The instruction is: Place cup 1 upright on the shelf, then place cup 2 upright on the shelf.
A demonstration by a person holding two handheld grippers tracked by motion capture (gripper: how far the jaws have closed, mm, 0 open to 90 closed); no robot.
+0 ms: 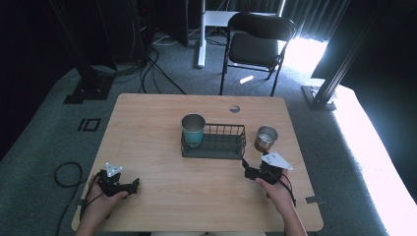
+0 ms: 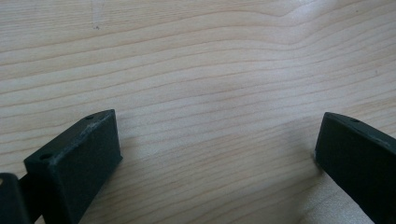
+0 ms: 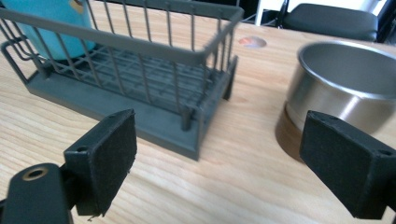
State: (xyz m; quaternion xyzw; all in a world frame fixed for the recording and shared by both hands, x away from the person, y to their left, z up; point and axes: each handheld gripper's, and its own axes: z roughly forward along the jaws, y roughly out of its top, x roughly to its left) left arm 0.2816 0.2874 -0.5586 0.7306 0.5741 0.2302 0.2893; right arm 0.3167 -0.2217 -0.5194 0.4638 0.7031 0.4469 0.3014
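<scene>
Plainly a job for the right gripper [image 1: 247, 169]. Held low over the table [image 1: 162, 123] at its near right, jaws spread wide, nothing between the pads [image 3: 109, 158].

Just ahead and a little to the right of that opening, in the right gripper view: the steel cup [image 3: 345, 84], upright on the wood, mouth up. Not yet centred between the jaws, and partly overlapped by the right-hand pad, with the left-hand pad lined up on the corner of the wire basket [image 3: 140, 46] instead.

Cup and basket near each other but apart, a strip of bare wood between them, the cup off the basket's right end wall. Inside the basket, at its left end, a teal cup [image 1: 193, 129] standing upright.

Long axis of the basket across the table, left to right, so probably a short carry leftward over the end wall for the steel cup. Before any closing, likely a small swing to the right, to bring the cup's upright axis midway between the pads and keep the left-hand pad off the basket corner.

Far off at the near left of the table, the left gripper [image 1: 134, 186]: also open wide and empty, close over bare wood, well apart from both cups.
</scene>
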